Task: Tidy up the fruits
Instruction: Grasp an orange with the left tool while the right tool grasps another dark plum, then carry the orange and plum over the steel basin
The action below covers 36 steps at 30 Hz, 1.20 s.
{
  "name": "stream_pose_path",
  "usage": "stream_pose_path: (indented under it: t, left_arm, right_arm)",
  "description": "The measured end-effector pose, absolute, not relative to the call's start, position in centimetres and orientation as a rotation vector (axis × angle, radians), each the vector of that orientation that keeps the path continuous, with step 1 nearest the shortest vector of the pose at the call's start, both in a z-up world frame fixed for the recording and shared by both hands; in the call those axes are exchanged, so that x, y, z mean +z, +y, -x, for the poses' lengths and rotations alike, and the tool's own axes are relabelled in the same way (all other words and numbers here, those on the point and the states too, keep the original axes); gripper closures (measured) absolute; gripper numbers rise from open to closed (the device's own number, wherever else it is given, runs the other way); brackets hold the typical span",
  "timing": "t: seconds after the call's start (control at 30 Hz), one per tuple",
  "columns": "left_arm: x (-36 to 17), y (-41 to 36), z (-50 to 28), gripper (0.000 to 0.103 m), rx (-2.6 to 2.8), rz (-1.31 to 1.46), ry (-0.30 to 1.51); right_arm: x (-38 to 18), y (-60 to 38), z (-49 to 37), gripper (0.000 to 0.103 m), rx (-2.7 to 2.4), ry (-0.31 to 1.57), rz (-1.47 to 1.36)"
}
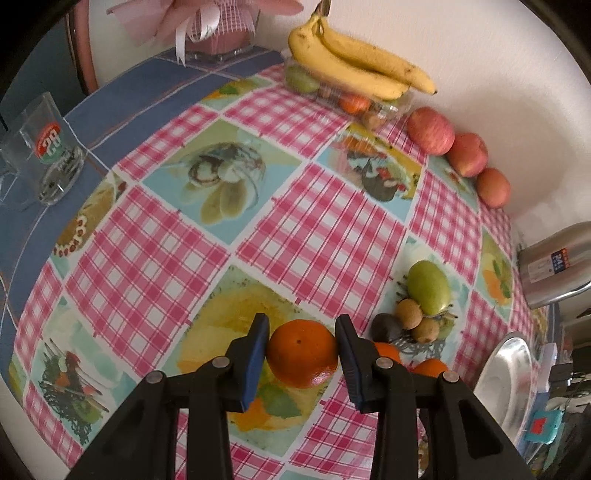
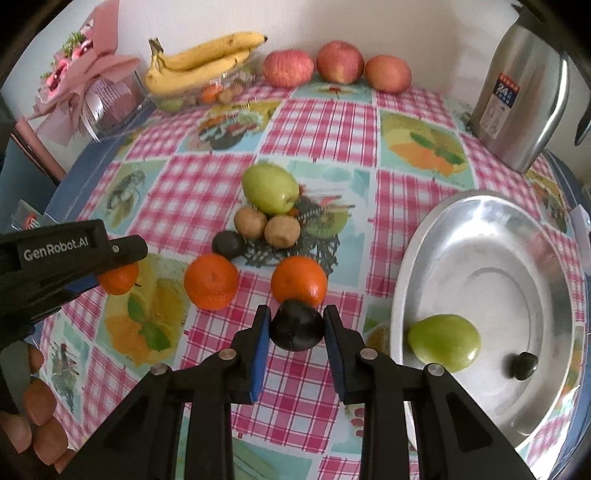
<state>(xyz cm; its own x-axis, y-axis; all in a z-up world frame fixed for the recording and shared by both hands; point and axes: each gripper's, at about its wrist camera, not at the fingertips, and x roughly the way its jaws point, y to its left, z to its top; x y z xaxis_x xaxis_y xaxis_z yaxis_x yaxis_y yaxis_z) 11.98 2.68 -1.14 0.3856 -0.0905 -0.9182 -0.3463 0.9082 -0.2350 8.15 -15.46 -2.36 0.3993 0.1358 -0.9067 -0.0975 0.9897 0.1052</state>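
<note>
My left gripper (image 1: 302,350) is shut on an orange mandarin (image 1: 303,353) just above the tablecloth; it also shows in the right wrist view (image 2: 119,277). My right gripper (image 2: 296,326) is shut on a dark plum (image 2: 296,325). Two more mandarins (image 2: 211,281) (image 2: 299,280) lie in front of it. Behind them sit a green mango (image 2: 270,189), two brown kiwis (image 2: 282,231) and another dark plum (image 2: 228,243). The silver tray (image 2: 546,266) on the right holds a green mango (image 2: 444,342) and a small dark fruit (image 2: 521,365).
Bananas (image 2: 199,66) on a clear box and three red apples (image 2: 339,61) line the far wall. A steel thermos (image 2: 517,96) stands at the back right. A glass mug (image 1: 48,151) and a pink bouquet (image 1: 214,22) are at the left.
</note>
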Motion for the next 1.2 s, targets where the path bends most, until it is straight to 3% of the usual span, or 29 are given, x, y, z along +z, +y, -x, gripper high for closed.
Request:
stream_pose_path:
  t: [0.6, 1.2]
  left_arm:
    - [2.3, 0.7, -13.9, 0.063, 0.119, 0.448, 1.12]
    - [3.6, -3.8, -14.0, 0.063, 0.034, 0.359, 1.084]
  right_arm:
    - [1.5, -16.4, -9.6, 0.073, 0.13, 1.073, -0.158]
    - [1.4, -25.4, -9.9, 0.073, -0.025, 1.044, -0.31]
